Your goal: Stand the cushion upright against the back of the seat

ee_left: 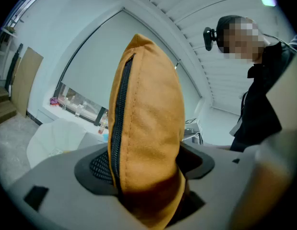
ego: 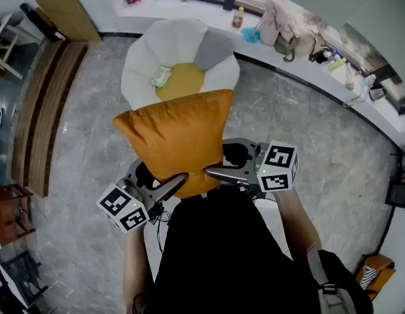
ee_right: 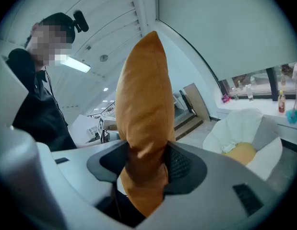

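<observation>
I hold an orange cushion (ego: 176,136) upright in the air, close to the person's body. My left gripper (ego: 171,186) is shut on its lower left corner and my right gripper (ego: 220,171) on its lower right edge. In the left gripper view the cushion (ee_left: 146,128), zip side facing the camera, is pinched between the jaws of the left gripper (ee_left: 146,174). The right gripper view shows the cushion (ee_right: 143,114) squeezed thin in the right gripper (ee_right: 144,169). Ahead on the floor stands a white petal-shaped seat (ego: 140,64) with a yellow middle (ego: 182,80).
A small pale green thing (ego: 161,76) lies on the seat. A long white window ledge (ego: 209,8) carries bottles, bags and clothes behind it. Wooden steps (ego: 48,110) run along the left, with a small wooden table (ego: 9,211) nearer. Grey marble floor surrounds the seat.
</observation>
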Demonstrator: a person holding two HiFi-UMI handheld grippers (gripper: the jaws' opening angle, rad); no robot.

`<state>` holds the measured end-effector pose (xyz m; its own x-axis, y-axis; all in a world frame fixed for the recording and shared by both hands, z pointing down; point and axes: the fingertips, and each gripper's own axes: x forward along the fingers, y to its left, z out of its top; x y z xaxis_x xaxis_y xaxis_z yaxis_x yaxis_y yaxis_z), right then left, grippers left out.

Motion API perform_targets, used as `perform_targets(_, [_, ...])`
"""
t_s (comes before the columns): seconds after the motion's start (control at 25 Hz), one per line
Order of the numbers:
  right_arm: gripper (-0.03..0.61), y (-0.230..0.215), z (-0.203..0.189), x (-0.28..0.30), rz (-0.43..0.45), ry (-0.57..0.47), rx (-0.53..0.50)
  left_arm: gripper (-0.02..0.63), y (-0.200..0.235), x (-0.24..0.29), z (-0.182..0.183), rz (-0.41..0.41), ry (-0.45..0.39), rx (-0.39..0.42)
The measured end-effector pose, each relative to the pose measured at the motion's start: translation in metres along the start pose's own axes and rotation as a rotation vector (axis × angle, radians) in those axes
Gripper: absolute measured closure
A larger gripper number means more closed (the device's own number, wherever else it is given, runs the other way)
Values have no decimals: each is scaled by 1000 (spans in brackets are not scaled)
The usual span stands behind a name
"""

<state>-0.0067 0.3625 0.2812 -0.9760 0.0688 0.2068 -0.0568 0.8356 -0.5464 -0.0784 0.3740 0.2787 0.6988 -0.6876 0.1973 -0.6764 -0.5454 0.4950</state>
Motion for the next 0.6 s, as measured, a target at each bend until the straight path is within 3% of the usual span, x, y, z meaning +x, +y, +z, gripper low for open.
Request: perform_targets(0.6, [311, -12, -17, -18, -23, 0, 20, 227, -6, 19, -20, 8, 38, -20])
